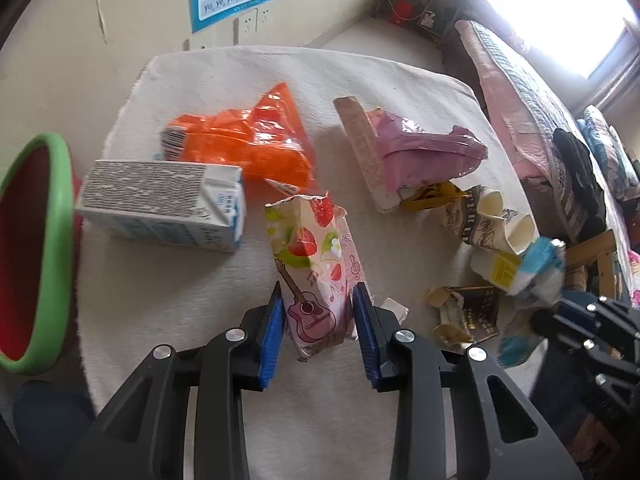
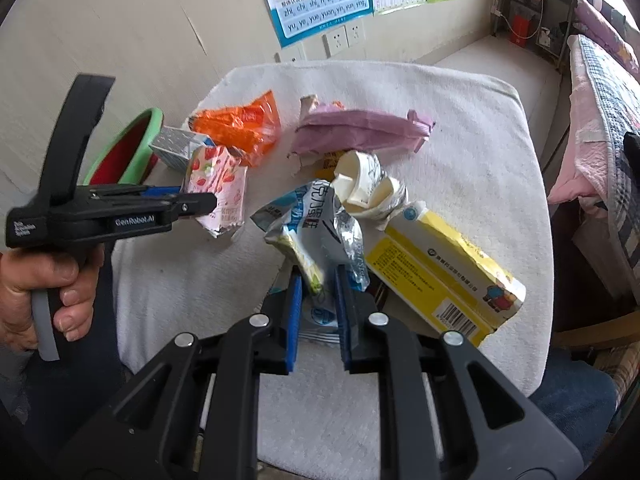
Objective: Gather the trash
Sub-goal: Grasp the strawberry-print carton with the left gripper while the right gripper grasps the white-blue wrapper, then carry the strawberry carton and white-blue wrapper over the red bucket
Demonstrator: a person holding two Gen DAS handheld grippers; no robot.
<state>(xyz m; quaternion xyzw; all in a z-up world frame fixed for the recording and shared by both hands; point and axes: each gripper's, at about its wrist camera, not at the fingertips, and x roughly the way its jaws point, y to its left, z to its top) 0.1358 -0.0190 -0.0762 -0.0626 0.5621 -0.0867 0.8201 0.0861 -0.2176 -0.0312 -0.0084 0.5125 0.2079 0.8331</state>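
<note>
Work surface is a white cloth-covered table (image 2: 460,152), rounded corners, its far edge close to the wall. Bare cloth runs along the far right and in the near strip under my grippers; the centre is crowded with litter. A bed with a pink quilt (image 1: 516,92) stands just beside the table's right edge, so there is little room on that side.

My left gripper (image 1: 319,304) is clamped on a strawberry-print carton (image 1: 310,264), blue pads pressing its lower sides; the torn top stands upright above the pads. In the right wrist view the carton (image 2: 218,192) appears clear of the cloth, though I cannot be certain. A hand (image 2: 44,288) grips the left tool's handle.

My right gripper (image 2: 318,284) is closed on a crumpled silver-blue wrapper (image 2: 312,220), which sticks up between the pads.

Other trash on the cloth: orange wrapper (image 1: 248,140), white-blue milk carton (image 1: 164,204) on its side, pink bag (image 1: 424,152), crushed paper cup (image 2: 368,188), and yellow box (image 2: 440,272) near the right edge.

Container: a green-rimmed bin (image 1: 36,248), red inside, just off the table's left edge. The interior I can see holds nothing.
</note>
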